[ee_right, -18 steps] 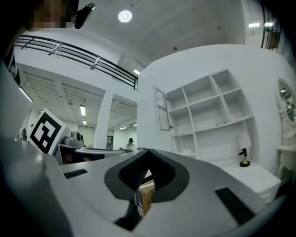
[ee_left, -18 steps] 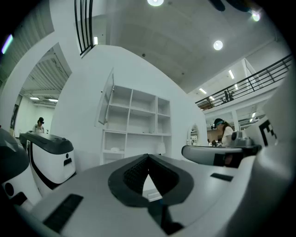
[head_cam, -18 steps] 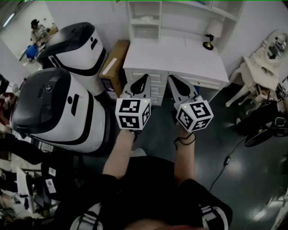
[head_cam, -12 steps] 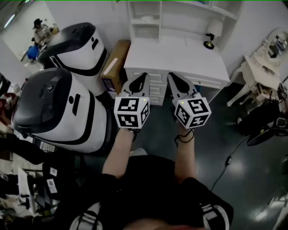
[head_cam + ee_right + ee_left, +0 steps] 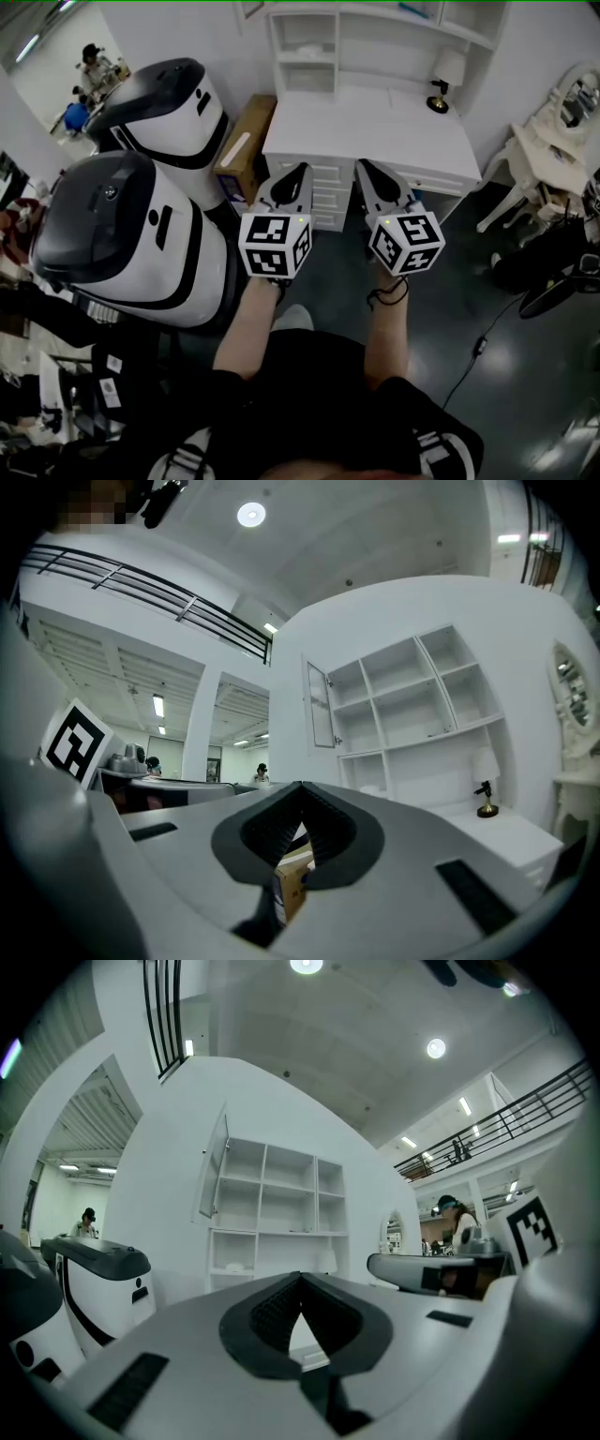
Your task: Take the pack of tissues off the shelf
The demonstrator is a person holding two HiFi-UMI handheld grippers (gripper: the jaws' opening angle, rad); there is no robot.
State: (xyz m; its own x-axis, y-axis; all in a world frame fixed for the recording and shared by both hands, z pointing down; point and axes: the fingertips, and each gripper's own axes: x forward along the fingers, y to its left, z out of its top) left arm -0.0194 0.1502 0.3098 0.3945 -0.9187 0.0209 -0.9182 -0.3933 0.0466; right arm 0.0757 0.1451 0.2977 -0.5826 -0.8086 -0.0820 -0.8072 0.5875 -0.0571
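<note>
A small white pack of tissues lies in the lower left compartment of the white shelf unit that stands on the back of a white desk. The pack also shows in the left gripper view and the right gripper view. Both grippers are held side by side in front of the desk's drawers, well short of the shelf. My left gripper is shut and empty, its tips meeting. My right gripper is shut and empty too.
Two big white-and-black machines stand at the left, with a cardboard box between them and the desk. A small lamp stands on the desk's right. A white chair and a floor cable are at the right.
Both grippers stay shut and level. The desk and shelf have slid a little lower in the head view, and the grippers shifted slightly right.
</note>
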